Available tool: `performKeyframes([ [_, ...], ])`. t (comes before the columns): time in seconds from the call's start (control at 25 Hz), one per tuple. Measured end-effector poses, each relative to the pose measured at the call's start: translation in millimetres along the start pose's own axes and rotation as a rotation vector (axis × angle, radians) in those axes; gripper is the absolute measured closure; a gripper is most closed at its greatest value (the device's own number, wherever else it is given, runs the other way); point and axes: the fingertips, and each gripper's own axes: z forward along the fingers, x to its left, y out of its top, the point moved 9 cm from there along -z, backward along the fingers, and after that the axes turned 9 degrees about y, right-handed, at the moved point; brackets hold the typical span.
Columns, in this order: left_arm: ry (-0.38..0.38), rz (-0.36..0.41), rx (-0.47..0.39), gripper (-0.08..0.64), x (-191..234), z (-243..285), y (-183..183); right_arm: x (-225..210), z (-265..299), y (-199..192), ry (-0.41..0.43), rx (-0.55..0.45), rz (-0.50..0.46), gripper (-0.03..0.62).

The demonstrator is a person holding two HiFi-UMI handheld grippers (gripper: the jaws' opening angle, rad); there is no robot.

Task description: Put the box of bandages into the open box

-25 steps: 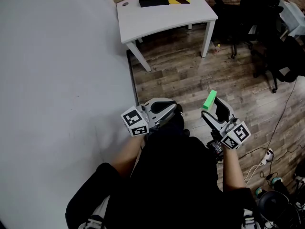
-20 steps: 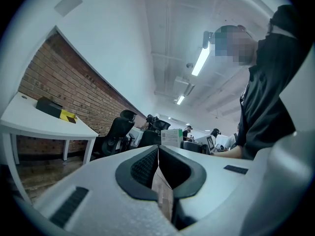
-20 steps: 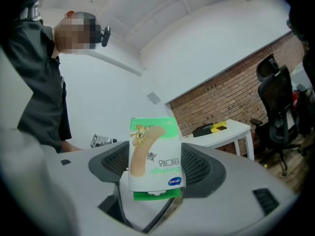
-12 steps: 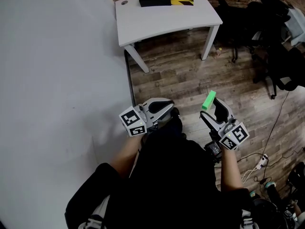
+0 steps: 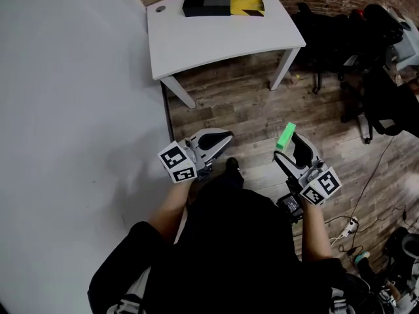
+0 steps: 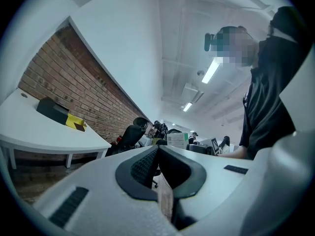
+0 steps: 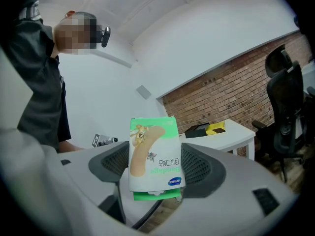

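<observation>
As right gripper (image 5: 290,151) clamps it, bandage box (image 7: 153,154) (green) juts forward.

Open box (image 5: 222,2) on table (image 5: 216,38) ahead; chairs (image 5: 386,103) to its right.

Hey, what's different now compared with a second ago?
The white table with the open box has slid lower and slightly left in the head view, so the person appears to be nearing it. The left gripper sits a little further left in that view. Unchanged: the right gripper stays shut on the box of bandages, and the left gripper stays shut and empty.
</observation>
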Motion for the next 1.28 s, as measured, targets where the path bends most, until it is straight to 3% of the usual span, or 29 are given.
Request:
performKeyframes([
  [0.48,-0.009,0.007,-0.038,0.543,1.9,-6.8,20.7,3.5,17.2,25.7,0.003,-0.007,-0.036,0.261],
  [0.68,-0.013,-0.021,-0.034,0.543,57.4,10.9,24.0,-42.1,52.9,26.2,-0.016,0.009,-0.023,0.261],
  [1.28,0.042,-0.019,-0.036,0.543,111.2,52.6,46.7,-121.2,88.1,46.1,0.025,0.002,-0.005,0.261],
])
